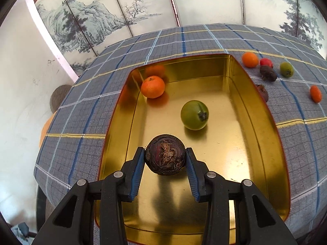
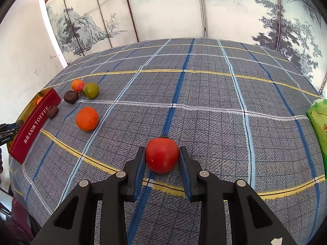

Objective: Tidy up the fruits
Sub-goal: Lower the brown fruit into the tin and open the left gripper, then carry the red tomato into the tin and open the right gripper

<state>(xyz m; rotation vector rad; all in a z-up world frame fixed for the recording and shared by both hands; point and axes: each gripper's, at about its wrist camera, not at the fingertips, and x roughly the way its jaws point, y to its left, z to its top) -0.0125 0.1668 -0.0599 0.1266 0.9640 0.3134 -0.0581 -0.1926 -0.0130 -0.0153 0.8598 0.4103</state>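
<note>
A dark purple, wrinkled fruit (image 1: 165, 154) is clamped between the blue pads of the left gripper (image 1: 165, 157), above the near part of a gold tin (image 1: 263, 122). Inside the tin, a green fruit (image 1: 194, 114) is seen at about 1 o'clock from the held fruit, and a tangerine (image 1: 152, 87) lies further off at 11 o'clock, close to the far left corner. The tin stands on a grey-blue checked tablecloth (image 1: 81, 122).

A red tomato (image 2: 162, 155) is held between the fingers of the right gripper (image 2: 162, 157), which are closed narrowly against its two sides. From the tomato, a large orange (image 2: 87, 119) is seen on the cloth at 10 o'clock. Beyond it, at the same bearing, a cluster is grouped: a green fruit, a small orange-red one and a dark brown one (image 2: 71, 96). Another dark fruit (image 2: 52, 111) lies just beside the red outer wall of the tin, on which "TOFFEE" and a line of Chinese characters are printed in white. A green packet (image 2: 319, 126) is cut off at 3 o'clock; its printing cannot be read.
</note>
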